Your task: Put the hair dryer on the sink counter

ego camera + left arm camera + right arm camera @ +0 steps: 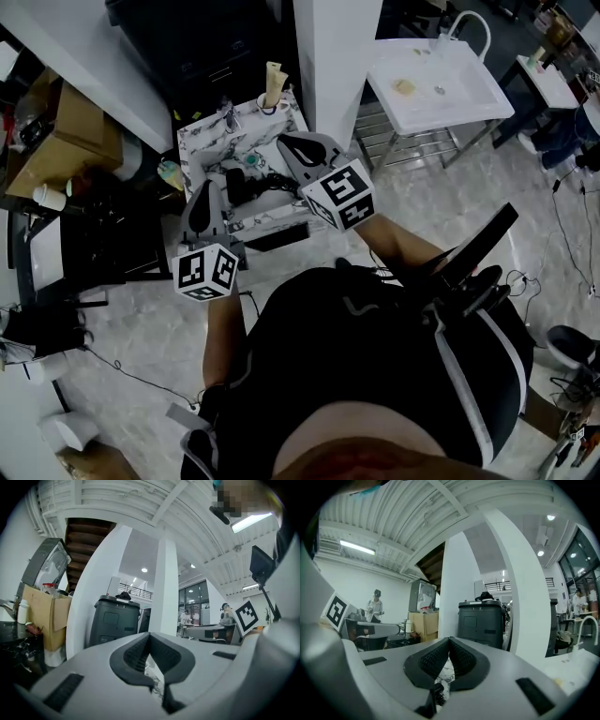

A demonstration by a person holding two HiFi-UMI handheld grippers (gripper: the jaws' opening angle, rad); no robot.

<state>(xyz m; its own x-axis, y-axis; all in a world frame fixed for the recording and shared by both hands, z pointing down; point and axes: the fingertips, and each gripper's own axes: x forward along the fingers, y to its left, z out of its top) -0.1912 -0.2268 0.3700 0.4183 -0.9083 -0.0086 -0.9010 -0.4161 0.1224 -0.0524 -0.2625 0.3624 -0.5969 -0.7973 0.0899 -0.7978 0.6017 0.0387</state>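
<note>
Jaws together, empty, on left gripper [150, 635] and right gripper [449, 640]; hair dryer [238, 185] cord [274, 177] may snag them, pulling it off table [201, 141]

Two grippers: left gripper [207, 190], right gripper [289, 142]. Two marker cubes, one per gripper: left marker cube [206, 272], right marker cube [339, 195]. One marble-patterned bench [202, 141]. One black hair dryer [240, 184]. One cup [266, 103]. One white sink [469, 111]. One cardboard box [56, 141]. One paper cup [45, 197]. One white pillar [333, 56]. One dark grey bin [482, 620]. One distant person [375, 604].
</note>
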